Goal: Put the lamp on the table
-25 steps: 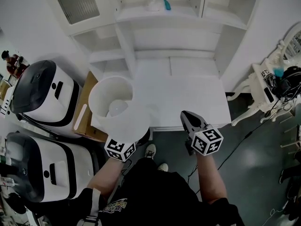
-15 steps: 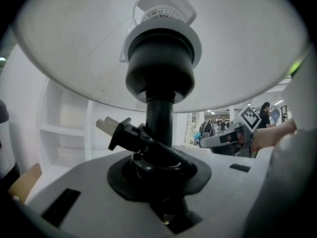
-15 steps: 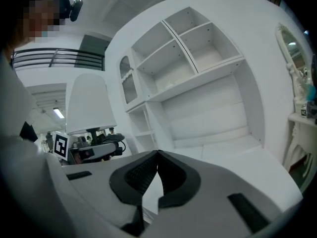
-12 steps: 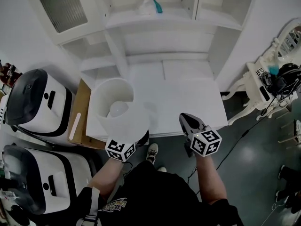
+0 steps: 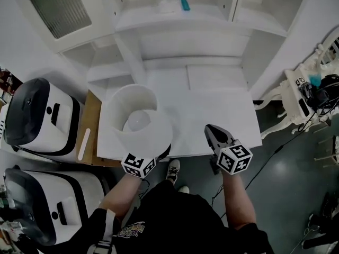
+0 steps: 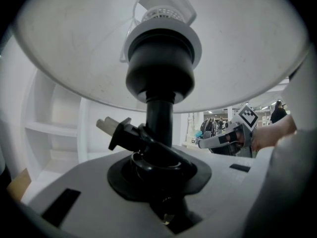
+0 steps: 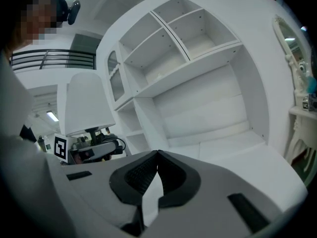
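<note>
Half done, I judge: my left gripper [image 6: 158, 155] has its fingers clamped on the lamp [image 5: 139, 121], held over the tabletop [image 5: 217, 112] at centre-left (apparently not yet set down), while my right gripper [image 7: 157, 157] has its fingers closed, empty.

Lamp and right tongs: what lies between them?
Nothing: head view shows only bare table between the lamp and the right tongs.

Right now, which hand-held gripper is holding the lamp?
The left hand-held gripper: it grips the lamp by its black stem. The right hand-held gripper is shut and empty.
</note>
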A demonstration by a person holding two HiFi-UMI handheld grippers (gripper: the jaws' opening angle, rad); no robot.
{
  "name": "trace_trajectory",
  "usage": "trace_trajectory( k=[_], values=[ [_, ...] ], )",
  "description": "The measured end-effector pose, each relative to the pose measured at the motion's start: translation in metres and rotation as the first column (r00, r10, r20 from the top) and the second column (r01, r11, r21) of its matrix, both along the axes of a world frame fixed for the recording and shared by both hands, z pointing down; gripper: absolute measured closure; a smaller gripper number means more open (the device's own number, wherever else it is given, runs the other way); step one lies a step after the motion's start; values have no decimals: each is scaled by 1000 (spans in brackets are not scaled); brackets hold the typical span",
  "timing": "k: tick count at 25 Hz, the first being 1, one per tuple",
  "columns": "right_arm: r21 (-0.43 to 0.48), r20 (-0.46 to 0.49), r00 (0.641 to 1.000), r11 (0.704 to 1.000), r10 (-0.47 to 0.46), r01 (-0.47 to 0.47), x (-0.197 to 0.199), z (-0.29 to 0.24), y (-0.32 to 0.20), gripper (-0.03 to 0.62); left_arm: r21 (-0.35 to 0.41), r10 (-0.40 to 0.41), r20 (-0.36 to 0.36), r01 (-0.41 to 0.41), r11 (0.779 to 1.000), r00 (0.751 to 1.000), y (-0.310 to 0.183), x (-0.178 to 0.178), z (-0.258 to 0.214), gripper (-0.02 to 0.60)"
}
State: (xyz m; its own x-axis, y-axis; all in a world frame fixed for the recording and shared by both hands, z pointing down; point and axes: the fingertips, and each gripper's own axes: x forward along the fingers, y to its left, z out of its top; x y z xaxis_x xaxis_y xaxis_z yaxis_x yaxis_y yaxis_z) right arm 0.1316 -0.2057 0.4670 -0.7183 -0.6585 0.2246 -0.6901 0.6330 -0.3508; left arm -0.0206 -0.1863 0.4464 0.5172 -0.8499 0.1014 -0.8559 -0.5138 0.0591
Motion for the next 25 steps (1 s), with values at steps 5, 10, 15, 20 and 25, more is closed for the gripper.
trace_trajectory(
  k=[5,10,15,20,25],
  values=[
    [-33,-9,1000,999,7,-7,-4,12,-23,569,-17,-12,-4,12,1000,1000,-31,-8,12,488],
    [-57,-16,1000,998,16,-17,-8,24,-50,569,-19,-27,-13,27,999,1000,-65,-16,22,488],
    [-67,-23,1000,998,11,-12,-15,31,-77,569,-14,-31,0,31,999,1000,-99,-21,32,488],
    [-75,-33,999,997,-1,-2,-20,43,-103,569,-24,-48,-8,47,999,999,-133,-24,47,488],
    [-76,-59,998,997,-19,14,-21,58,-127,569,-35,-52,-8,51,998,999,-164,-21,64,488]
  ],
)
